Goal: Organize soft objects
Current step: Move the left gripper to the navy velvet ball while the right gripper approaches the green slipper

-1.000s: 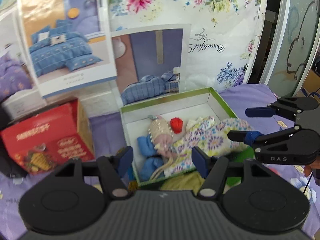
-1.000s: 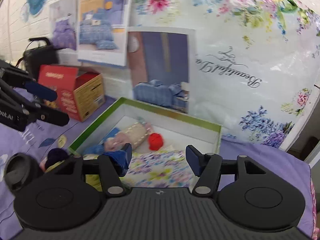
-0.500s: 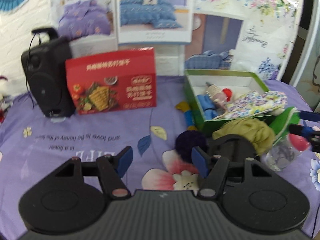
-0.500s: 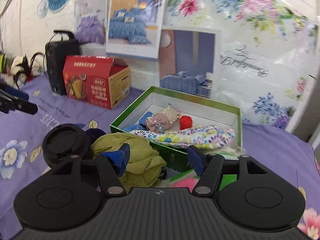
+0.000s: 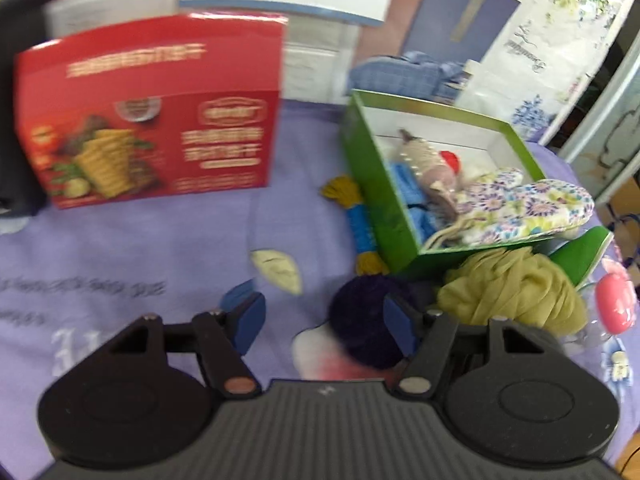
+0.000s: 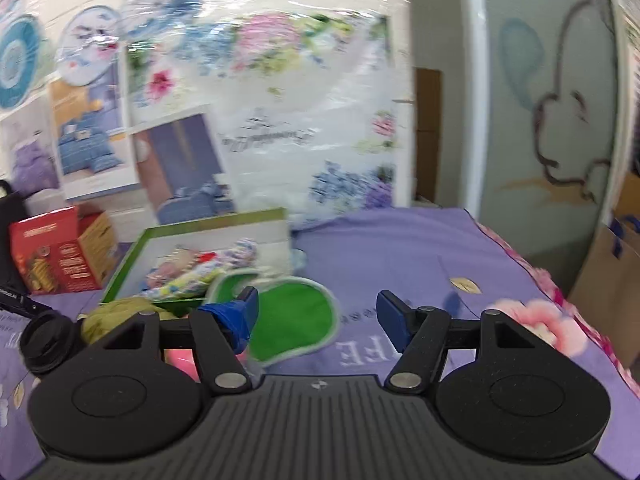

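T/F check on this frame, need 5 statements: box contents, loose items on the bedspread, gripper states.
1. The floral mitt hangs over the rim of the green box. True.
2. The red carton lies inside the green box. False: it stands apart on the purple bedspread, left of the box.
3. The left hand-held gripper grips the dark purple pompom. False: its fingers are apart and the pompom lies loose on the bedspread.
4. The olive cloth bundle lies outside the box, against its near corner. True.
5. The right hand-held gripper holds the green felt piece. False: nothing sits between its fingers.
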The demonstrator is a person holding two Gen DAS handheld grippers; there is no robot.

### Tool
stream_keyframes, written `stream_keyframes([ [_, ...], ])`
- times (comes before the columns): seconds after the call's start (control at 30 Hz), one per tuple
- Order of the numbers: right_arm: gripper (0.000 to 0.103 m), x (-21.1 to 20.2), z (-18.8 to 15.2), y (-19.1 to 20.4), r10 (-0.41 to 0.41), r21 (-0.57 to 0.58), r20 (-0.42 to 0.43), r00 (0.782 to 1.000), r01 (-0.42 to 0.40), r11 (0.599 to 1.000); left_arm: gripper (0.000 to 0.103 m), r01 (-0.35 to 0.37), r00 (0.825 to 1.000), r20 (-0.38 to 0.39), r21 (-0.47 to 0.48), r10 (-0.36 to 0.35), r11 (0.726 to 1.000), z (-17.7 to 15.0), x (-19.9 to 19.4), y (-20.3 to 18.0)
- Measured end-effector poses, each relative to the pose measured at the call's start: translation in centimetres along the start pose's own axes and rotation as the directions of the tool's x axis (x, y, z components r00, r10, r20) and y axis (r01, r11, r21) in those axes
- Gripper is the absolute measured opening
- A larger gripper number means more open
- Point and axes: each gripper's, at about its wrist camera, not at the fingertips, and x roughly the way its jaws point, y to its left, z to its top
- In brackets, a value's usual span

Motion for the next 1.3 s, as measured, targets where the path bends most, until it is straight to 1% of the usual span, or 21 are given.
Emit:
stream_keyframes([
  [0.1, 0.051, 0.4, -0.4, -1.0, -0.022, 0.03, -0.023, 1.0, 0.022, 0.999, 0.066, 0.016, 1.0, -0.028, 0.017, -0.015, 1.0, 1.2, 1.6, -1.1],
  [0.2, 0.051, 1.0, -0.4, -1.1, -0.04, 0.01, -0.025, 0.999, 0.04, 0.999, 0.066, 0.063, 0.995, -0.076, 0.076, -0.057, 0.995, 1.9, 3.2, -2.9],
  [0.23, 0.051, 1.2, -0.5, -1.1, -0.049, -0.003, -0.028, 0.998, 0.049, 0.999, 0.066, 0.064, 0.995, -0.088, 0.103, -0.055, 0.993, 2.0, 3.7, -3.5],
  [0.3, 0.051, 1.9, -0.5, -1.0, -0.06, -0.035, -0.045, 0.997, 0.059, 0.998, 0.067, 0.008, 0.995, -0.097, 0.152, 0.007, 0.988, 2.1, 4.9, -4.7],
  [0.37, 0.051, 2.5, -0.5, -1.1, -0.053, -0.052, -0.051, 0.997, 0.05, 0.997, 0.067, -0.035, 0.991, -0.122, 0.186, 0.058, 0.982, 2.2, 6.1, -5.3],
  [0.47, 0.051, 3.4, -0.4, -1.5, -0.025, -0.048, -0.071, 0.997, 0.022, 0.999, 0.067, -0.025, 0.985, -0.165, 0.178, 0.055, 0.984, 2.1, 7.3, -5.1],
  [0.57, 0.051, 4.5, 0.1, -1.5, 0.0, -0.058, -0.086, 0.996, -0.005, 0.998, 0.07, -0.037, 0.986, -0.154, 0.156, 0.061, 0.987, 1.7, 7.0, -4.2],
  [0.7, 0.051, 6.0, 1.8, -0.2, 0.085, -0.089, -0.08, 0.993, -0.092, 0.992, 0.072, -0.048, 0.99, -0.126, 0.081, 0.058, 0.996, 0.9, 5.2, -2.4],
  [0.73, 0.051, 6.5, 2.4, 0.5, 0.118, -0.105, -0.076, 0.99, -0.126, 0.987, 0.072, -0.057, 0.991, -0.118, 0.059, 0.064, 0.997, 0.7, 4.7, -2.0],
  [0.8, 0.052, 7.6, 3.6, 2.2, 0.181, -0.146, -0.092, 0.979, -0.193, 0.97, 0.072, -0.088, 0.991, -0.097, 0.045, 0.092, 0.995, 0.4, 3.7, -1.9],
  [0.87, 0.052, 8.9, 4.6, 4.4, 0.234, -0.197, -0.108, 0.966, -0.251, 0.948, 0.072, -0.131, 0.988, -0.078, 0.051, 0.134, 0.99, 0.1, 2.9, -2.1],
  [0.9, 0.052, 9.6, 5.1, 5.6, 0.26, -0.227, -0.129, 0.957, -0.284, 0.932, 0.072, -0.149, 0.986, -0.071, 0.056, 0.153, 0.987, 0.1, 2.7, -2.2],
  [0.97, 0.052, 10.6, 5.6, 7.9, 0.306, -0.287, -0.164, 0.938, -0.342, 0.895, 0.072, -0.18, 0.981, -0.064, 0.058, 0.184, 0.982, -0.1, 2.3, -2.3],
  [1.0, 0.052, 11.1, 5.6, 9.0, 0.315, -0.328, -0.197, 0.929, -0.365, 0.871, 0.072, -0.188, 0.98, -0.062, 0.058, 0.191, 0.98, -0.1, 2.1, -2.3],
  [1.03, 0.052, 11.9, 5.4, 9.8, 0.293, -0.371, -0.235, 0.927, -0.364, 0.855, 0.072, -0.194, 0.978, -0.063, 0.057, 0.197, 0.979, -0.1, 2.0, -2.3],
  [1.07, 0.052, 12.7, 5.2, 10.3, 0.25, -0.408, -0.26, 0.933, -0.34, 0.847, 0.072, -0.199, 0.977, -0.064, 0.056, 0.203, 0.978, -0.1, 1.9, -2.2],
  [1.1, 0.052, 13.5, 4.9, 10.3, 0.19, -0.447, -0.277, 0.942, -0.302, 0.842, 0.072, -0.204, 0.976, -0.065, 0.053, 0.207, 0.978, -0.1, 1.8, -2.2],
  [1.17, 0.052, 14.6, 4.4, 9.4, 0.076, -0.51, -0.285, 0.955, -0.219, 0.832, 0.072, -0.214, 0.974, -0.068, 0.047, 0.217, 0.976, -0.1, 1.6, -2.0],
  [1.2, 0.052, 14.8, 4.1, 8.6, 0.035, -0.534, -0.28, 0.959, -0.186, 0.825, 0.072, -0.221, 0.972, -0.066, 0.048, 0.224, 0.974, -0.1, 1.4, -1.9],
  [1.23, 0.052, 14.7, 4.1, 7.0, 0.008, -0.525, -0.268, 0.964, -0.153, 0.837, 0.072, -0.227, 0.971, -0.065, 0.052, 0.23, 0.972, -0.2, 1.4, -1.9],
  [1.3, 0.052, 14.6, 3.8, 4.0, -0.053, -0.515, -0.271, 0.961, -0.098, 0.852, 0.072, -0.238, 0.968, -0.062, 0.057, 0.242, 0.97, -0.4, 1.2, -2.0],
])
